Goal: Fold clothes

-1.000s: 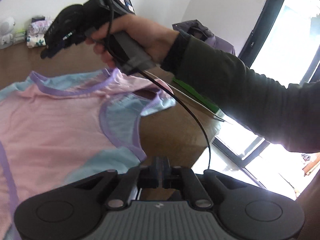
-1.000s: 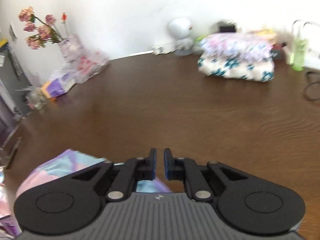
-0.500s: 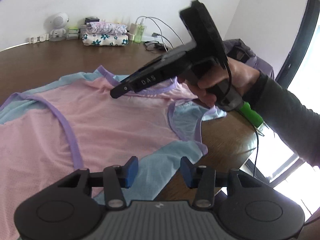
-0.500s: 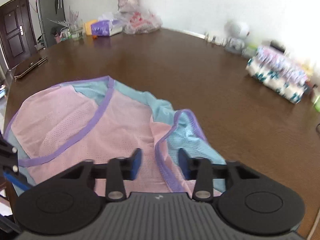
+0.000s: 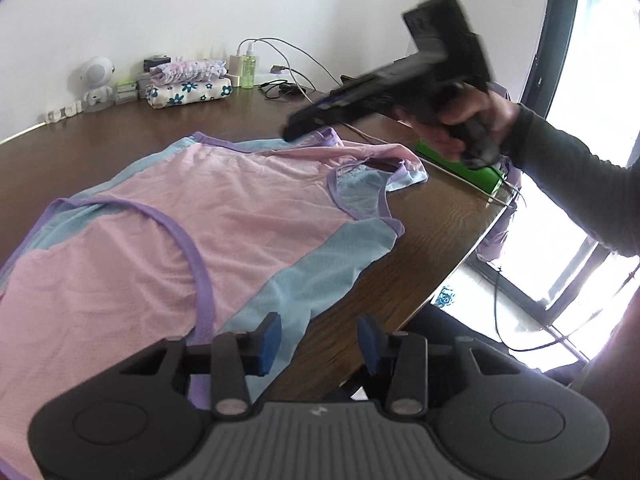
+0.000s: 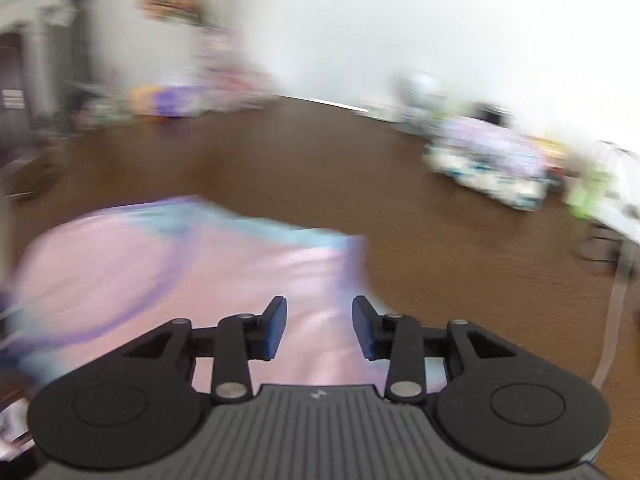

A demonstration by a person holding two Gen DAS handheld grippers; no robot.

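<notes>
Since half a second ago my right gripper has swung up off the pink and blue top, its view now smeared by motion. Both it and my left gripper are released, jaws spread, holding nothing. The top lies spread flat near the table's window-side edge; its lower hem is cut off.

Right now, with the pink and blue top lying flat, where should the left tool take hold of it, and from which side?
Probably the blue side panel of the top, at its hem edge nearest the open left tool. That edge lies flat and free near the table edge. Come in low from the table's edge, one finger sliding under the cloth.
</notes>
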